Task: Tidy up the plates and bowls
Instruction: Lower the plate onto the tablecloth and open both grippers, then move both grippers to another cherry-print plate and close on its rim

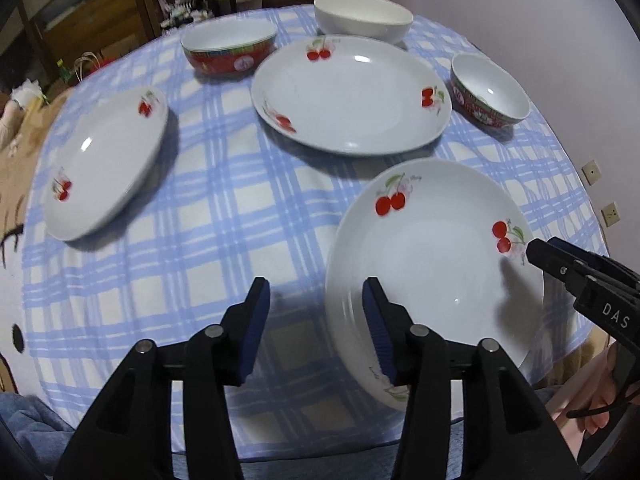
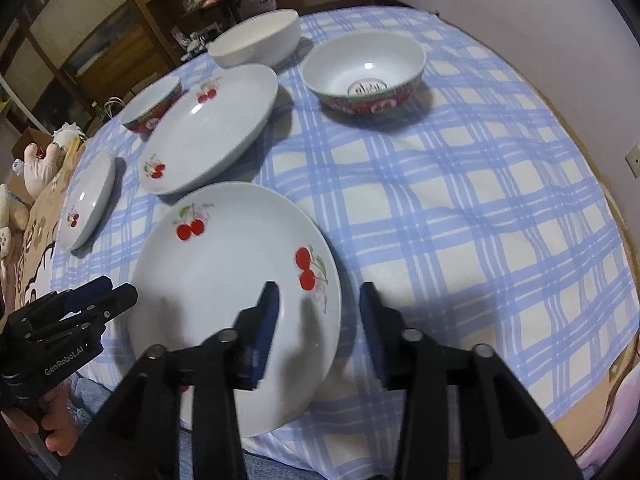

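Both my grippers — left gripper (image 1: 316, 316), right gripper (image 2: 318, 320) — stand half open, holding nothing, straddling the near plate (image 1: 436, 264)'s rims; an uneven pinch could tip it — off the bench (image 1: 240, 208) edge.

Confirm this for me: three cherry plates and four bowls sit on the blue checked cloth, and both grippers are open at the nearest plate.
Not quite: there are three bowls, not four. The left wrist view shows a plain white bowl and two red-patterned bowls. The rest holds: three cherry plates, with the left gripper and right gripper open at the nearest plate.
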A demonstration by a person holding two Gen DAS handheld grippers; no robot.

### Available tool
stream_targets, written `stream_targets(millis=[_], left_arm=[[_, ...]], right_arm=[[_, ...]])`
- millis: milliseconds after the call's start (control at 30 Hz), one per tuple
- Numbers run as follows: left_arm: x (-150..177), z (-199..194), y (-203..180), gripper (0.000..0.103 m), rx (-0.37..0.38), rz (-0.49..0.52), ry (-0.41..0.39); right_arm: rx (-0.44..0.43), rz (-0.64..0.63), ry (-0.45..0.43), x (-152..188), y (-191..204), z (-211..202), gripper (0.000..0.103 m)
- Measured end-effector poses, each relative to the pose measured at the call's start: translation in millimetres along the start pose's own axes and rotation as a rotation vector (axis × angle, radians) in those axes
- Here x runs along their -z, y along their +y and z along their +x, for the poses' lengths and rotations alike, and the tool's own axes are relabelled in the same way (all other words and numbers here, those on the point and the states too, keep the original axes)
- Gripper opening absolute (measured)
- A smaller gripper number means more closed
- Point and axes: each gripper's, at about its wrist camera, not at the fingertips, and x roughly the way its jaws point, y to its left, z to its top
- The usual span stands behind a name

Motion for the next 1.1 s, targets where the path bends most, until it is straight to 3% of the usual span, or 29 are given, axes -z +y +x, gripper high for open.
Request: stream_targets(millis=[133,200,300,467,633,800,1100], left_arm=[[-3,-16,3,0.053,-0.032,0.016,-0.051],[-6,-21,3,0.055,-0.045,0.024,-0.072],[-9,-30,5,0.063,-0.062,0.027,-0.100],[-11,-43,10,0.068,-0.051,-0.013,-0.162],[-18,-60,13,0.086,-0.094,-0.021,-0.254],[-36,-73,19,0.095,-0.157,-0.026,-0.315],[-75,-78,44,0.096,-0.130,-0.075,-0.300]], right_arm=[[0.015,-0.023,-0.071,-1,5,-15,0.066],[0.011,-0.045,-0.116,-2,10,-24,0.067],[-0.004,-0.073,-0.162,-3,16,-34,0.077],[0.009,-0.132,-0.257,-10,32,-51,0.090],[0.071,-0.215,-0.376,-20,49,-67,0.103],[0.040,-0.273,-0.402,-40,59,-70,0.103],[0.007,-0.237,-0.435,-82,60,-69,0.103]])
